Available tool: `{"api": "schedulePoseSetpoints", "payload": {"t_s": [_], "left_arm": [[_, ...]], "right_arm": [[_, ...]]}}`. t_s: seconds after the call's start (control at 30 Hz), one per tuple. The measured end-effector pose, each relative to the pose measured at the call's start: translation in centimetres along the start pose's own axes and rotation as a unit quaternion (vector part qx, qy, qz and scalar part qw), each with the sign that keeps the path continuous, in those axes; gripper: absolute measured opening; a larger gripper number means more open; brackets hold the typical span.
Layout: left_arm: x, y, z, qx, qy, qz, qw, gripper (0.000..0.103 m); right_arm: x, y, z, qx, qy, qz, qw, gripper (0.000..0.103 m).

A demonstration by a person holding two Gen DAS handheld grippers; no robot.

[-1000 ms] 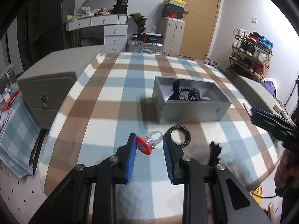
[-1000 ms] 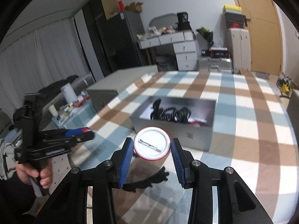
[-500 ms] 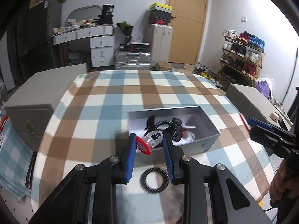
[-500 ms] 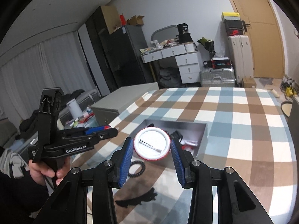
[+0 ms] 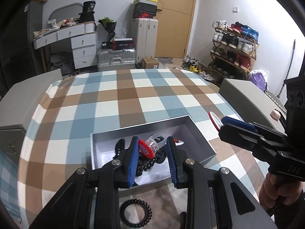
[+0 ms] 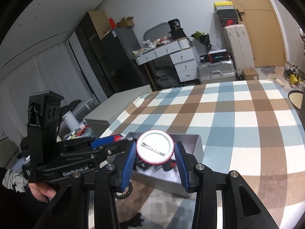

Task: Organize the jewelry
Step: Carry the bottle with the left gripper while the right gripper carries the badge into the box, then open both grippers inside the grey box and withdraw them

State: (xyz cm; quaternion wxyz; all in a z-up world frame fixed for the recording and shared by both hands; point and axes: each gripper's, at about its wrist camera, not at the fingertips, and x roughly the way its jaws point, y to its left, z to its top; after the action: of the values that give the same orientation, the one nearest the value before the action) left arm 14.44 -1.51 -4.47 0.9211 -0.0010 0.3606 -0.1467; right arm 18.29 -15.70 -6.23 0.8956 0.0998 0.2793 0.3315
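**A:** Your left gripper [image 5: 152,153] is over the grey box [image 5: 202,135], fingers pinched on the clear ring with the red toothed top [image 5: 150,146]. It hangs above the box's middle, not yet let go.

**B:** And your right gripper [image 6: 155,157] hovers at the box's right edge, its blue pads clamped on either side of the round pin badge [image 6: 155,147], the pin-back facing the camera.

**A:** Look inside the box: there's a tangle of black beaded pieces [image 5: 150,162] on the white lining, and something small with red on it [image 5: 178,142] towards the far side. So part of the sorting looks done.

**B:** What's left, by my reckoning: you release the ring into the box, then the badge. On the checked cloth [image 5: 125,95], just on the near side of the box, a black beaded bracelet [image 5: 135,213] lies loose.

**A:** Another dark piece sits beside it, nearer you, but it's too cut off to name.

**B:** So two items are in hand, and at least one is waiting outside the box.
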Motion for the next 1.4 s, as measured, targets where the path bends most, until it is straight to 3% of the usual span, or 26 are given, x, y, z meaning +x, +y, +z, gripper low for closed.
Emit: {"api": "schedulePoseSetpoints", "payload": {"t_s": [0.6, 0.73, 1.0, 1.03, 1.07, 1.13, 1.17, 1.4], "left_arm": [[2.7, -0.2, 0.3, 0.001, 0.027, -0.045, 0.9986, 0.023], [3.2, 0.1, 0.4, -0.010, 0.037, -0.076, 0.9964, 0.023], [3.6, 0.3, 0.4, -0.005, 0.043, -0.096, 0.9944, 0.025], [3.7, 0.2, 0.4, -0.003, 0.046, -0.093, 0.9945, 0.031], [3.7, 0.2, 0.3, -0.001, 0.050, -0.085, 0.9951, 0.045], [3.4, 0.2, 0.2, -0.001, 0.049, -0.082, 0.9955, 0.064], [2.9, 0.3, 0.1, -0.003, 0.041, -0.085, 0.9956, 0.068], [0.5, 0.4, -0.3, 0.008, 0.015, -0.057, 0.9982, 0.072]], "right_arm": [[4.4, -1.2, 0.7, 0.005, 0.035, -0.029, 0.999, 0.041], [4.8, -1.4, 0.7, 0.008, 0.042, -0.030, 0.999, 0.041], [5.3, -1.9, 0.7, 0.019, 0.046, -0.048, 0.998, 0.043], [5.3, -2.0, 0.7, 0.022, 0.047, -0.047, 0.998, 0.044], [5.2, -2.1, 0.7, 0.025, 0.044, -0.046, 0.998, 0.046], [4.7, -2.2, 0.8, 0.034, 0.034, -0.045, 0.998, 0.063], [4.2, -2.2, 0.9, 0.039, 0.026, -0.040, 0.998, 0.066], [1.7, -1.3, 1.2, 0.038, -0.007, -0.061, 0.997, 0.083]]}}
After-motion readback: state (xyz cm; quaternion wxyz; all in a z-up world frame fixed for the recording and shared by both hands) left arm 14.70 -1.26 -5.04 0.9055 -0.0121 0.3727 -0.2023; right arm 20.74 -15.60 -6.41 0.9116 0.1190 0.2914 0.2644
